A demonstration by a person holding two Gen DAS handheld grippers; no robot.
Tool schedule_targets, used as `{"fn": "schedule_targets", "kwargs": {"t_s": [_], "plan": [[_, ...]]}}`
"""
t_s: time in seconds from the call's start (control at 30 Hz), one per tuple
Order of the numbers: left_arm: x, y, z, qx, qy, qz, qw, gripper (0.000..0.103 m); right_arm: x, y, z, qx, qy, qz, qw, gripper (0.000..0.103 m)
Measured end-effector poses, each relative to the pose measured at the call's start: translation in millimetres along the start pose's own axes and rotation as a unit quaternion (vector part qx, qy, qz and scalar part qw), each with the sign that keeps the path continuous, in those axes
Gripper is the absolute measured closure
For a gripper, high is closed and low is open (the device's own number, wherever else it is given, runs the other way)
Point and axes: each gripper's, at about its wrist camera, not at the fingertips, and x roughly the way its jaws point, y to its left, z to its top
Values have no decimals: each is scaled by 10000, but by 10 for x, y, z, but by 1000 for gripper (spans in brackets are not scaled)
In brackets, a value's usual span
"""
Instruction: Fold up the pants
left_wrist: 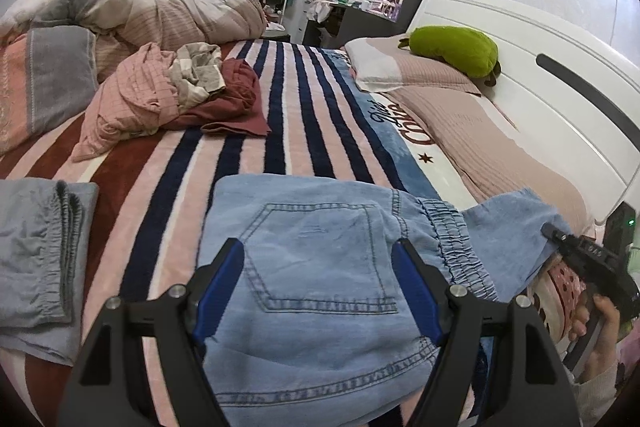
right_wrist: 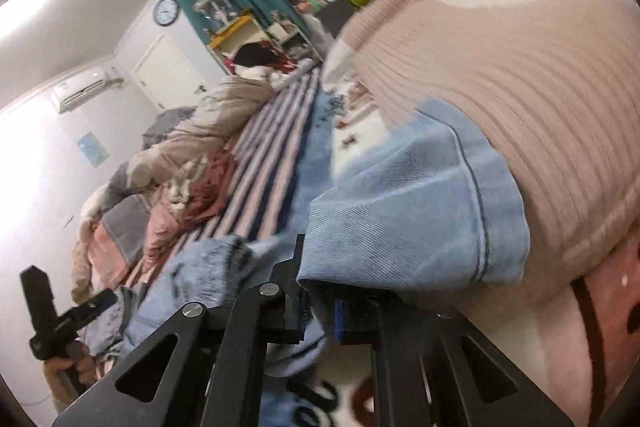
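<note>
Across the near edge of the bed, on a striped blanket, lie pale blue denim pants, seat up, back pocket and elastic waistband showing. Left claw released, jaws spread wide over the pocket area, blue pads either side of the cloth and pressing nothing. Right claw clenched on a hem or cuff of the same pants, denim bunched between the pads and draped up against a ribbed pink pillow; seen from the left wrist as a black tool in a hand at the far right.

Likely light and limp: soft washed denim, no stiffness to hold a crease unaided, so sags and trails wherever unsupported. Not slippery, not fragile; thick seams and the gathered waistband give the firmest purchase. Best taken at the waistband corner or a seamed edge, not mid-panel, where only one layer may lift. Needs both ends carried together, else the fold skews.

Further back: a heap of unfolded clothes, and grey folded pants at the left.
</note>
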Motion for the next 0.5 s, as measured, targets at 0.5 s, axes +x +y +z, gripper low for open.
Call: {"fn": "schedule_targets", "kwargs": {"t_s": [0.5], "plan": [[-322, 571, -103, -409, -321, -74, 9986, 30, 305, 1789, 36, -1717, 466, 1291, 9755, 100]]}}
